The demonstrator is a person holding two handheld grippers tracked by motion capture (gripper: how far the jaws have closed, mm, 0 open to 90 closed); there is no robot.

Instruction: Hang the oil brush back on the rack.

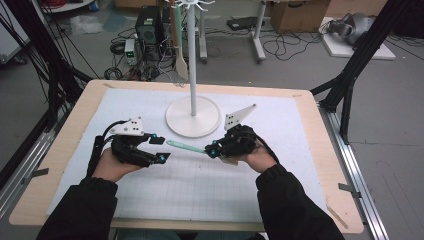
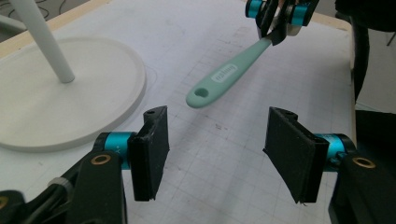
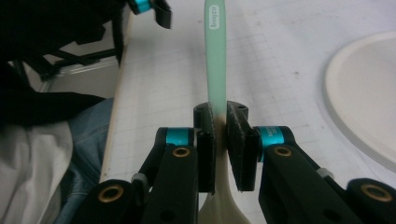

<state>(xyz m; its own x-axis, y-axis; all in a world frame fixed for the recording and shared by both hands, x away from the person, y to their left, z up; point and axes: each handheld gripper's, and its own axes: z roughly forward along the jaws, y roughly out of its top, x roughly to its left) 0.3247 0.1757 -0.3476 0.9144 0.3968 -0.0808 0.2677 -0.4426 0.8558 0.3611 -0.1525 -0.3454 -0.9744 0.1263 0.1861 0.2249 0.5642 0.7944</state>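
Observation:
A spatula with a mint-green handle (image 1: 185,146) is held level above the white mat, its hole end pointing left. My right gripper (image 1: 212,150) is shut on the spatula where the handle meets the cream blade. In the right gripper view, the pads (image 3: 219,121) clamp the neck and the handle (image 3: 215,56) runs straight away from the camera. My left gripper (image 1: 159,149) sits just left of the handle's free end, open with nothing between its pads. In the left gripper view, the handle (image 2: 219,77) hangs beyond the open jaws (image 2: 217,140), apart from them.
A white stand with a round base (image 1: 192,120) and a thin pole (image 1: 192,60) rises just behind the grippers. Another spatula (image 1: 179,55) hangs from the stand's top hooks. The gridded white mat (image 1: 200,185) covers the wooden table. Cables and boxes lie on the floor beyond.

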